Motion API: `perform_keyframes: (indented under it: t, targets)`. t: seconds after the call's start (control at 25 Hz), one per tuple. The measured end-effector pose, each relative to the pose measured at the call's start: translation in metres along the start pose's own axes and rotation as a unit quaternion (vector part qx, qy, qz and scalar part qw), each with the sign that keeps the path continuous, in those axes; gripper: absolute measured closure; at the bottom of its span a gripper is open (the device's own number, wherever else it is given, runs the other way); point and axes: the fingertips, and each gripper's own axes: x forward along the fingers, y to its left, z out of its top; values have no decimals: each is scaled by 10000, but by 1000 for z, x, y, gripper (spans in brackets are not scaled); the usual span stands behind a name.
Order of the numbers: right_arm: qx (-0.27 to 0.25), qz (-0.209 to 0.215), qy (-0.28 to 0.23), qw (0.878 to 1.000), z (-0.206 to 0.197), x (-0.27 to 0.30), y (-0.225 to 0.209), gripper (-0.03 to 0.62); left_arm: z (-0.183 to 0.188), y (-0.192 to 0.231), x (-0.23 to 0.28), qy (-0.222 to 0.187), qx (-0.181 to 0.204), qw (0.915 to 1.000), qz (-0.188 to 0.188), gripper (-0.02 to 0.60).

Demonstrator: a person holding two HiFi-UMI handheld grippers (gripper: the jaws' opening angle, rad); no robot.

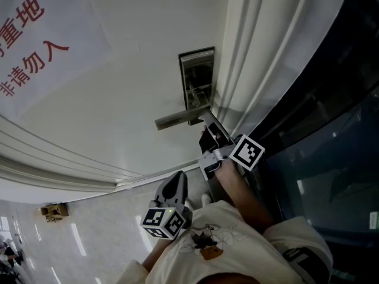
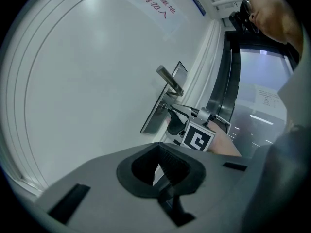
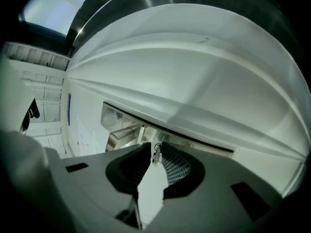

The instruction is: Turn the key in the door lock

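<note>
A steel lock plate [image 1: 197,70] with a lever handle [image 1: 177,118] sits on the white door. My right gripper [image 1: 207,123] is up against the plate just under the handle. In the right gripper view a small metal key [image 3: 156,153] stands in the narrow gap between the tips of the right gripper [image 3: 155,149], jaws slightly apart, pads not visibly pressing. The handle [image 3: 121,137] shows behind. My left gripper [image 1: 177,176] hangs back below, away from the door, shut and empty. From the left gripper [image 2: 160,147] I see the right gripper [image 2: 171,111] at the plate [image 2: 156,115].
A paper sign with red characters [image 1: 29,34] hangs on the door at left. Ridged white door-frame mouldings [image 1: 249,58] run right of the lock, with a dark glass panel [image 1: 331,141] beyond. The shiny floor [image 1: 89,241] holds a small tan object [image 1: 53,210].
</note>
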Motion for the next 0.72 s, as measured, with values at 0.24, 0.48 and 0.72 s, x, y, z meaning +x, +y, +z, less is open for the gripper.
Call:
perform_keyframes:
  t: [0.24, 0.48, 0.72]
  targets:
    - [-865, -67, 128, 9961, 3, -21, 3, 523, -4, -12, 3, 19, 13, 10000, -43, 575]
    - [-2357, -521, 231, 9702, 13, -59, -9, 525, -14, -31, 13, 106, 61, 9999, -84, 575]
    - [-3843, -573, 752, 9184, -4, -87, -14, 586, -36, -44, 26, 279, 81, 9996, -37, 575]
